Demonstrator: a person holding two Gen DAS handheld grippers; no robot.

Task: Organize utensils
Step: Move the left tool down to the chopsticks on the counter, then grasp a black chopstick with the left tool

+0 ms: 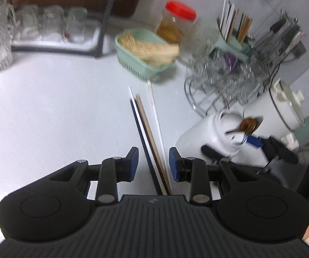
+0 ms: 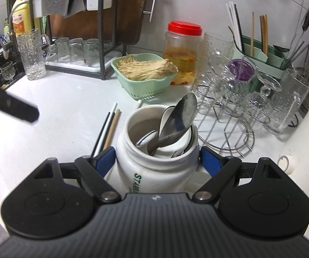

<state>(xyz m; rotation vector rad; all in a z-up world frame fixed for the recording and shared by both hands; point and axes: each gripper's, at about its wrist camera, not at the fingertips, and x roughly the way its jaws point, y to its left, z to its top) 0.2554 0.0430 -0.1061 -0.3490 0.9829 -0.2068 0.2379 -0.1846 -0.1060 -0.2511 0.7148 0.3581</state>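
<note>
step: picking up chopsticks [image 1: 148, 142] off counter [image 1: 47, 107] | left gripper [image 1: 153, 163]: spread, straddling them, no contact | right gripper [image 2: 157, 161]: clamping jar [image 2: 156, 167] of spoons | next: lower, pinch bundle

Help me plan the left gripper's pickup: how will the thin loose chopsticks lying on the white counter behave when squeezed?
The chopsticks look stiff and light, so bending seems unlikely. Lying loose side by side between the left gripper's open pads, they may roll or cross. Smooth and thin on the flat counter, one could slip free.
</note>
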